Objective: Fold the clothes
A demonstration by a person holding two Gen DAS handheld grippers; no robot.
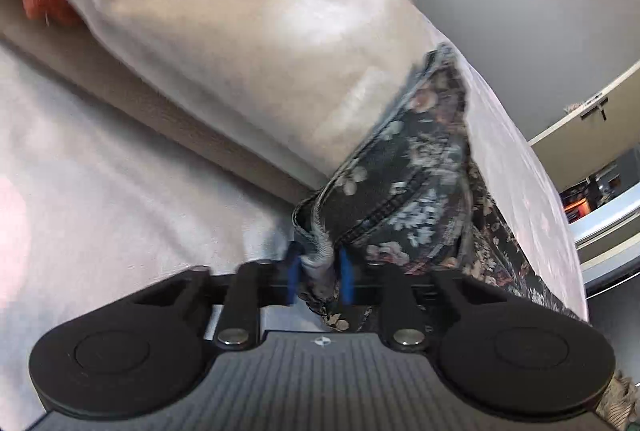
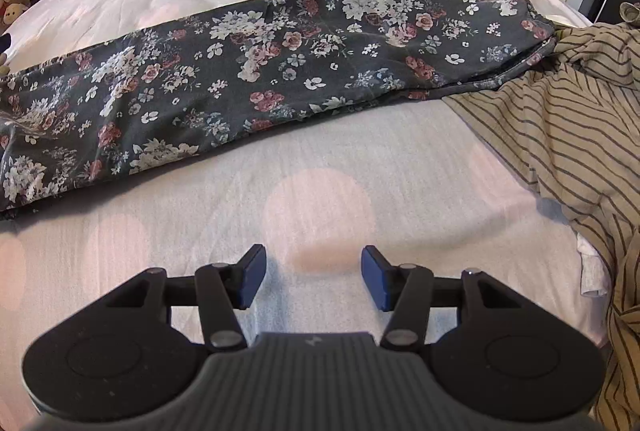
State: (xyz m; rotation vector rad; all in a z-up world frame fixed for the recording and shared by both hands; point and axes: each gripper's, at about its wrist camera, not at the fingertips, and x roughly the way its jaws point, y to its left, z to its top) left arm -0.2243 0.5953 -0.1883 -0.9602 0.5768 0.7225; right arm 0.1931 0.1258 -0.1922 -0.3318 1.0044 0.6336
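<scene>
The dark grey floral-print cotton garment (image 2: 248,79) lies in a long band across the bed, well ahead of the right tool (image 2: 313,277) and stretching from its far left to its far right, where the end meets a rumpled beige shirt with dark stripes (image 2: 568,135). The other end is bunched between the blue pads of the left tool (image 1: 320,273), which is clenched on a thick hem or seam edge of that same garment (image 1: 400,167); the right tool is released, its jaws spread wide over bare pale pink-spotted bedding (image 2: 320,191). Just beyond the left tool a white satin-like cloth (image 1: 224,31) hangs over the view, and what it belongs to cannot be told. Judging by this, one end is being carried for a fold; to do it well, keep the left grip firm on the seam, draw the cloth taut and level, and let the right tool pin or pinch the band ahead so layers meet squarely.
</scene>
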